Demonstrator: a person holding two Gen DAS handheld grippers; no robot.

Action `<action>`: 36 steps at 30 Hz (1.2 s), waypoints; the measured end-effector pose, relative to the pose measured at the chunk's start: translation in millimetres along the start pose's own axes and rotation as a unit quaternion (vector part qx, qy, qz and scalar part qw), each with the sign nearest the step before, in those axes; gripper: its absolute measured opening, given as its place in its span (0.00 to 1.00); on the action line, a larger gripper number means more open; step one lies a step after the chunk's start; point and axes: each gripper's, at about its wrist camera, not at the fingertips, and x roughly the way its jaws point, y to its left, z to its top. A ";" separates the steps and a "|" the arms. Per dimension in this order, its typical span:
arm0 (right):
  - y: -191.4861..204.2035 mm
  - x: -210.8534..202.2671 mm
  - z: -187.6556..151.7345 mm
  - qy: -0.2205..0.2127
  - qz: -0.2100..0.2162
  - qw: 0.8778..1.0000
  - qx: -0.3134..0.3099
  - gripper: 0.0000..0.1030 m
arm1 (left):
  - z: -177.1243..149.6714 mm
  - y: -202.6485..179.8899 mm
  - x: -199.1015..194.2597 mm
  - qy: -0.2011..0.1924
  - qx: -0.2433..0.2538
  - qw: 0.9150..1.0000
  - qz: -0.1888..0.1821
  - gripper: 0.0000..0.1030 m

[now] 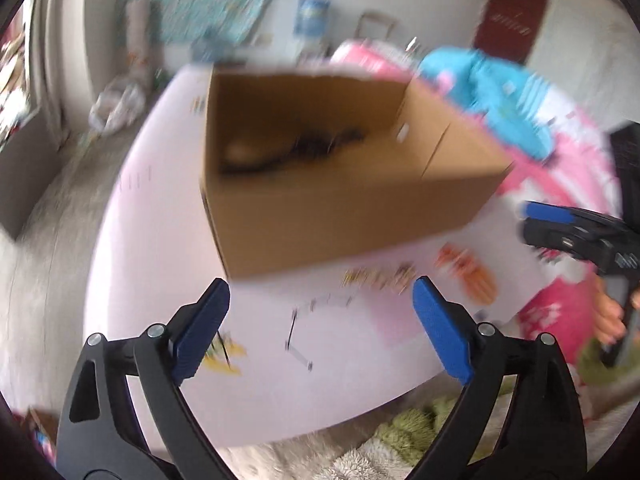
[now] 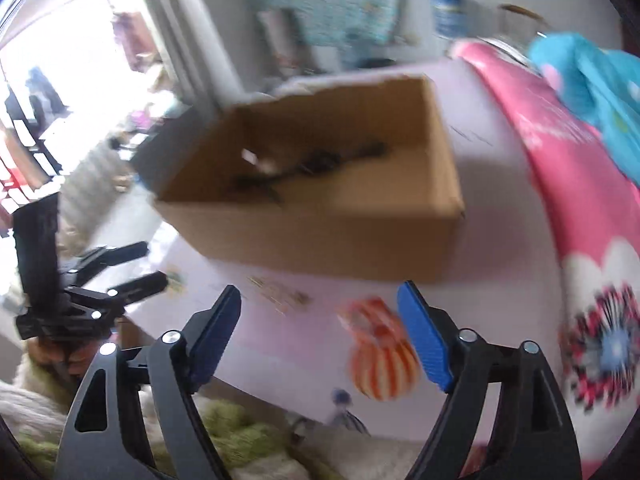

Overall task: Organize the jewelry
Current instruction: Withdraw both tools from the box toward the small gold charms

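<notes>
An open cardboard box (image 1: 340, 208) (image 2: 320, 240) stands on a pale lilac table (image 1: 160, 240). Dark tangled jewelry (image 1: 296, 148) (image 2: 304, 172) lies on its bottom. In front of the box lie a gold piece (image 1: 376, 278) (image 2: 280, 294), an orange-striped piece (image 1: 466, 272) (image 2: 380, 356), a yellow piece (image 1: 224, 354) and a thin chain (image 1: 300, 332). My left gripper (image 1: 322, 300) (image 2: 156, 262) hangs open over the chain, holding nothing. My right gripper (image 2: 320, 300) (image 1: 530, 222) is open above the orange-striped piece, pads clear of it. Both views are blurred.
A pink flowered blanket (image 2: 560, 180) and a bright blue cloth (image 2: 592, 88) lie right of the table. Green and white shaggy fabric (image 1: 412, 428) lies under the near table edge. A small blue-topped item (image 2: 344, 404) sits at that edge.
</notes>
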 end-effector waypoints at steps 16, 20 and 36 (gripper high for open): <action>-17.5 69.5 -45.8 0.094 -0.169 0.981 -0.011 0.93 | -20.1 14.6 68.7 0.069 -0.020 0.991 0.112 0.93; -23.0 72.9 -43.5 0.099 -0.153 0.983 -0.003 0.93 | -20.1 14.2 68.8 0.070 -0.024 0.990 0.119 0.93; -14.5 34.6 -17.0 -0.010 0.024 0.998 0.065 0.91 | -21.9 17.4 63.7 0.072 -0.018 0.991 0.112 0.93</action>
